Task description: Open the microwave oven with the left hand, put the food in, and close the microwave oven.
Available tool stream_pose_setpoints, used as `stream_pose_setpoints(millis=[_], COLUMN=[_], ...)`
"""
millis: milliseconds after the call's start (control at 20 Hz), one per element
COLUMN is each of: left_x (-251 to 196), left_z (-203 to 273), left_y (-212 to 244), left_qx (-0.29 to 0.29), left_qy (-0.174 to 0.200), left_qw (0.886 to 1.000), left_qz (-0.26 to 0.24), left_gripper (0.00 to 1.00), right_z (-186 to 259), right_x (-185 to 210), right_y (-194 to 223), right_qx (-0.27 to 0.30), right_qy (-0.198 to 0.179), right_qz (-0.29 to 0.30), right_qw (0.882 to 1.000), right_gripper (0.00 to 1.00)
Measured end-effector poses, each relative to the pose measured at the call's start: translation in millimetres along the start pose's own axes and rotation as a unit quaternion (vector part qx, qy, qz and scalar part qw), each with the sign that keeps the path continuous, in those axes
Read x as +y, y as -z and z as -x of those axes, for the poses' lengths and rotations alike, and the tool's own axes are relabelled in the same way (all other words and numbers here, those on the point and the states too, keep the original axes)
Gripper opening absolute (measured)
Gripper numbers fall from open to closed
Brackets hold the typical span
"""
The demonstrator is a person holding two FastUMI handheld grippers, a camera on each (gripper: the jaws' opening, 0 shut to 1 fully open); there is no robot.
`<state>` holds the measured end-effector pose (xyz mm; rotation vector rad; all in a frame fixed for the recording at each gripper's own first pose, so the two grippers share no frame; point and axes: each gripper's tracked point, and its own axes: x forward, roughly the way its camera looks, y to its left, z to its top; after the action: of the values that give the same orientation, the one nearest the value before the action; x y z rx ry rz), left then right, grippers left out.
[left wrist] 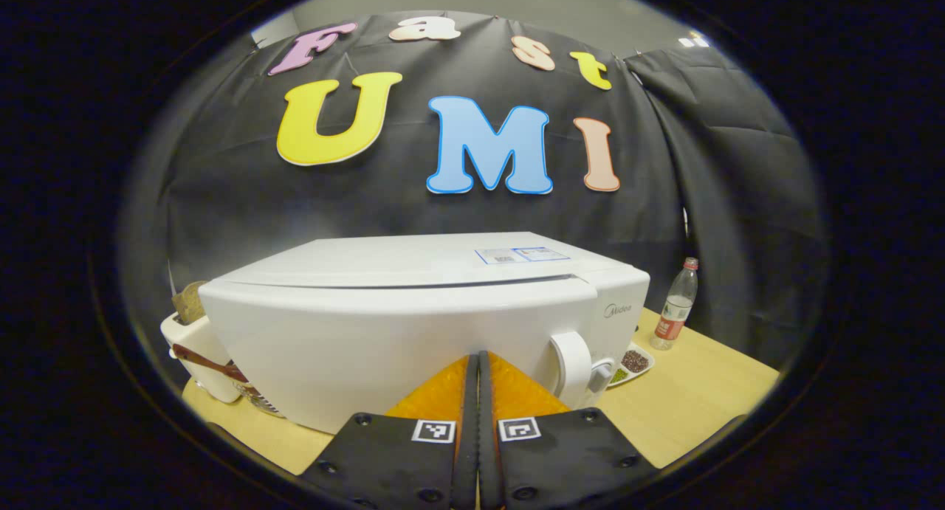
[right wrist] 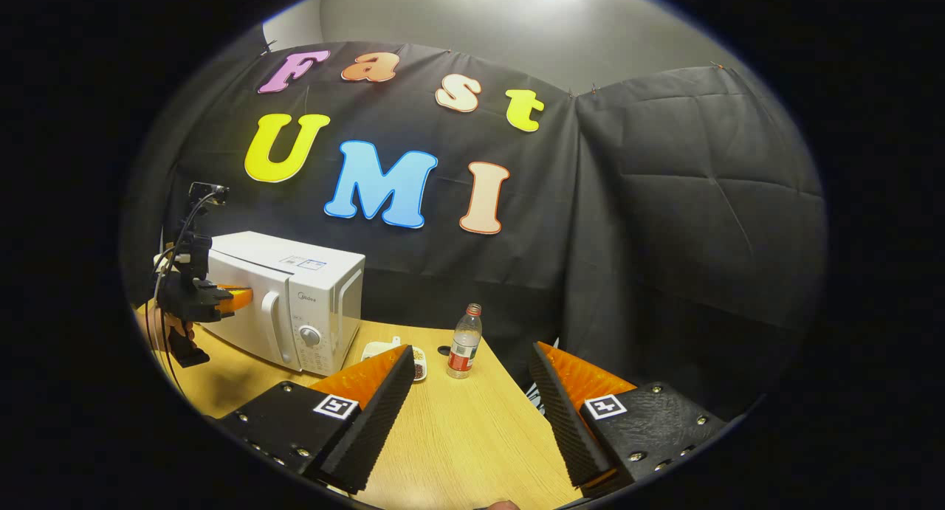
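Microwave oven [left wrist: 413, 333], lower centre: rigid, heavy, door closed; grip at handle [left wrist: 572, 366]. Left gripper [left wrist: 478, 370] pressed closed, empty. Right gripper [right wrist: 472, 392] spread wide, empty.

I read one brand: "Midea", in grey on the white microwave oven [left wrist: 413, 325] front, above its dial, just right of my left gripper's [left wrist: 478, 362] closed tips. The sticker [left wrist: 523, 255] on its top and the bottle [right wrist: 465, 342] label beyond my right gripper [right wrist: 472, 362] stay illegible to me.
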<state>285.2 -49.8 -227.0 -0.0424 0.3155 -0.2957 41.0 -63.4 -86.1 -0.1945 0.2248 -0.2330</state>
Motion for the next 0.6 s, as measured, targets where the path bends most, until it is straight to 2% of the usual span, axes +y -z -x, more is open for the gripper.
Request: stream_pose_setpoints(millis=[150, 200, 250, 300, 600], left_x=[0.9, -0.4, -1.9, -4.3, -22.2], left_z=[-5.2, -6.8, -5.7, -4.5, 46.5], left_y=[1.9, -1.6, -1.1, -2.1, -37.1], left_qx=[0.01, 0.004, 0.008, 0.008, -0.022], left_qy=[-0.02, -0.023, -0.027, -0.029, -0.036], left_qw=[1.0, 0.999, 0.999, 0.999, 0.999], left_qz=[-0.019, -0.022, -0.02, -0.018, 0.003], left_gripper=[0.07, 0.03, 0.07, 0.07, 0.07], right_z=[-0.9, 0.0, 1.1, 2.1, 9.4], right_x=[3.0, 3.9, 4.5, 6.6, 1.8], right_y=[1.4, 1.2, 0.6, 0.7, -5.6], right_qx=[0.0, -0.002, -0.005, -0.006, -0.031], right_qy=[-0.011, -0.015, -0.02, -0.028, -0.062], right_qz=[-0.001, -0.001, -0.002, -0.003, -0.007], right_qw=[1.0, 1.0, 1.0, 1.0, 0.998], right_gripper=[0.96, 0.96, 0.96, 0.96, 0.96])
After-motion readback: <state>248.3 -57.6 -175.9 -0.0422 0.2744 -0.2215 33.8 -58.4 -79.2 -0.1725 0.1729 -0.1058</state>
